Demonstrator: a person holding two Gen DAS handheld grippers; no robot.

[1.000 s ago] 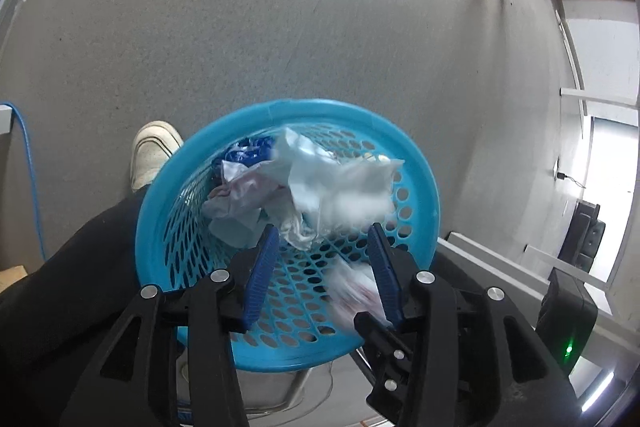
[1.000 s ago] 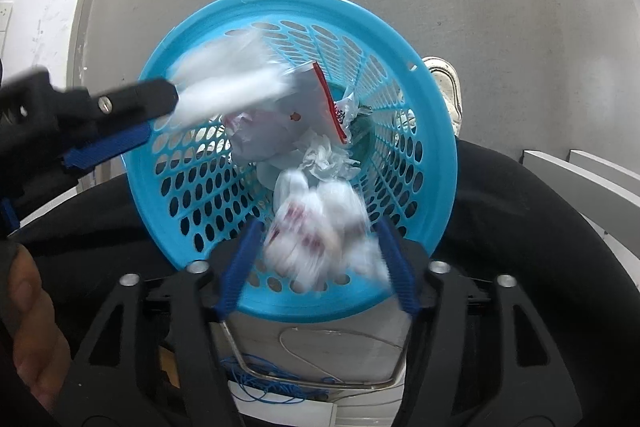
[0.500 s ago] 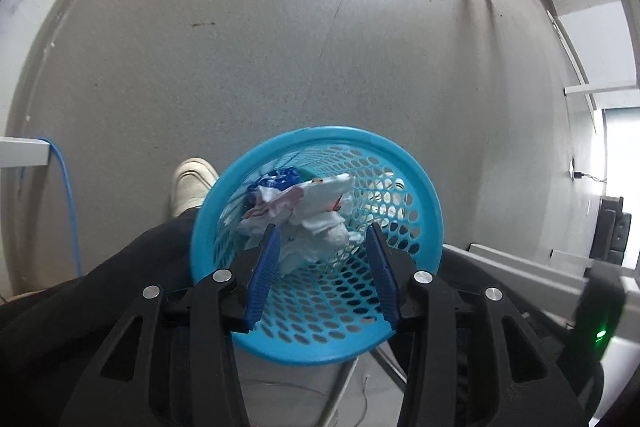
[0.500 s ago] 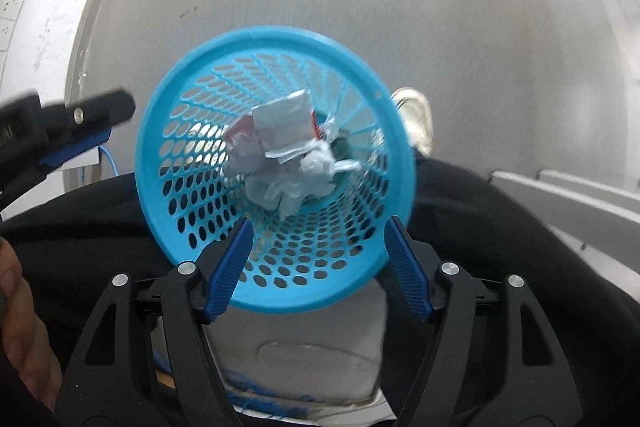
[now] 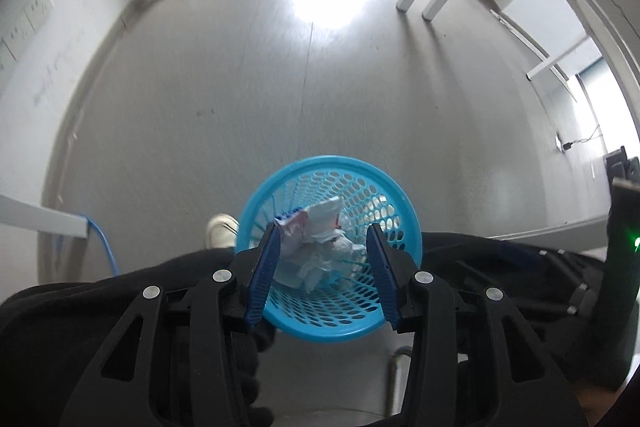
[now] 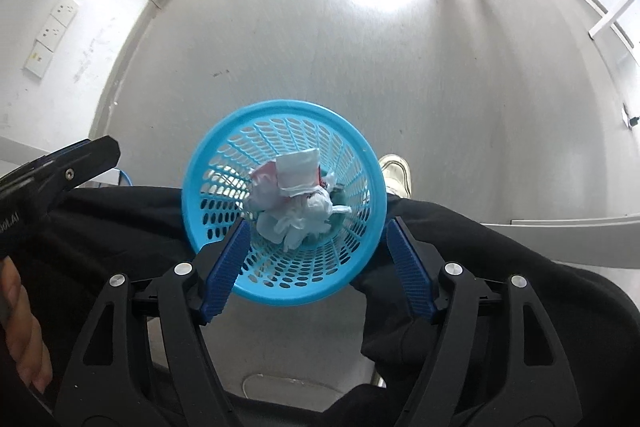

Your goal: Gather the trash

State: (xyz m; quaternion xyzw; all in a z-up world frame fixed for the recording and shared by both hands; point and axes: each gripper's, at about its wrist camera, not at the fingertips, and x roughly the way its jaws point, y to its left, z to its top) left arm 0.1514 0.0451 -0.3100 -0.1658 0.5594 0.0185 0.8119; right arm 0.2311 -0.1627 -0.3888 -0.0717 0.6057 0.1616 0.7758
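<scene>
In the right wrist view, the far left edge shows a bare hand [image 6: 20, 339] and, above it, the black body of the left gripper [image 6: 60, 175] poking in at middle left. Its own view settles its state: the left gripper [image 5: 322, 269] has its jaws partly apart, with nothing pinched between the blue pads; what shows in the gap lies far below it.

At lower centre of both views stands the blue basket [image 6: 200, 179], upright on the grey floor [image 6: 360, 75], wedged between the person's dark trouser legs [image 6: 120, 227], probably so that it stays put and sits straight under both hands for dropping. The crumpled trash [image 6: 296, 199], white paper and plastic with a pinkish scrap, lies loose in the bottom of the basket, touching neither tool. A pale shoe [image 6: 396, 175] peeks out just right of the rim.

The right gripper [image 6: 320, 263] hangs over the basket mouth pointing steeply down; its jaws have just been opening and stand wide apart, empty. Judging by this, both loads are in and the hands are free for more.
</scene>
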